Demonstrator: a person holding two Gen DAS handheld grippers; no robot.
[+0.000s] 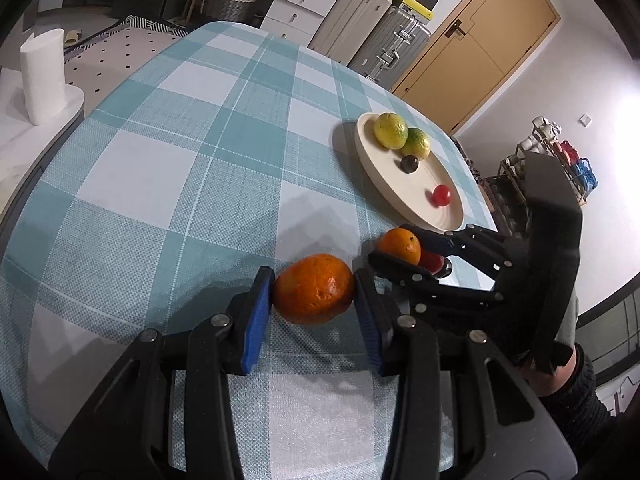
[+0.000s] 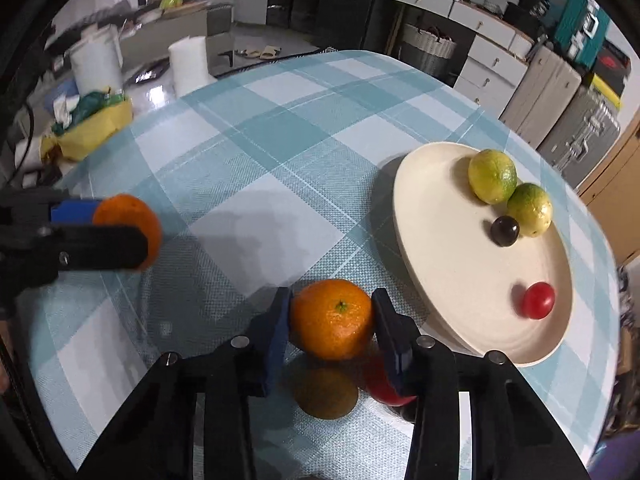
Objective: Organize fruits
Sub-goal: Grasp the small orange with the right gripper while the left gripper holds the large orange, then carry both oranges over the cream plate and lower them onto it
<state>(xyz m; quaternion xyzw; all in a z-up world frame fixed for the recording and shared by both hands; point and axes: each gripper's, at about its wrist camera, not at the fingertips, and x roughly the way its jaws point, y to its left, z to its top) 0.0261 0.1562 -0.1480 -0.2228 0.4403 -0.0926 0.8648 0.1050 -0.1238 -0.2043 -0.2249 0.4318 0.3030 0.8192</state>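
My left gripper (image 1: 314, 294) is shut on an orange (image 1: 313, 289) just above the checked tablecloth; it also shows at the left of the right wrist view (image 2: 124, 232). My right gripper (image 2: 332, 320) is shut on a second orange (image 2: 332, 318), held above another orange (image 2: 325, 394) and a red tomato (image 2: 384, 388) on the cloth. The right gripper also shows in the left wrist view (image 1: 400, 250). A cream plate (image 2: 444, 264) to the right holds two yellow-green citrus (image 2: 493, 176), a dark round fruit (image 2: 505, 231) and a small red tomato (image 2: 539, 301).
The table (image 1: 192, 152) has a blue-white checked cloth. A paper towel roll (image 1: 43, 76) stands off the table's left. Suitcases (image 1: 392, 40), drawers and a wooden door are behind. A yellow bag (image 2: 92, 124) of clutter lies beyond the far-left edge.
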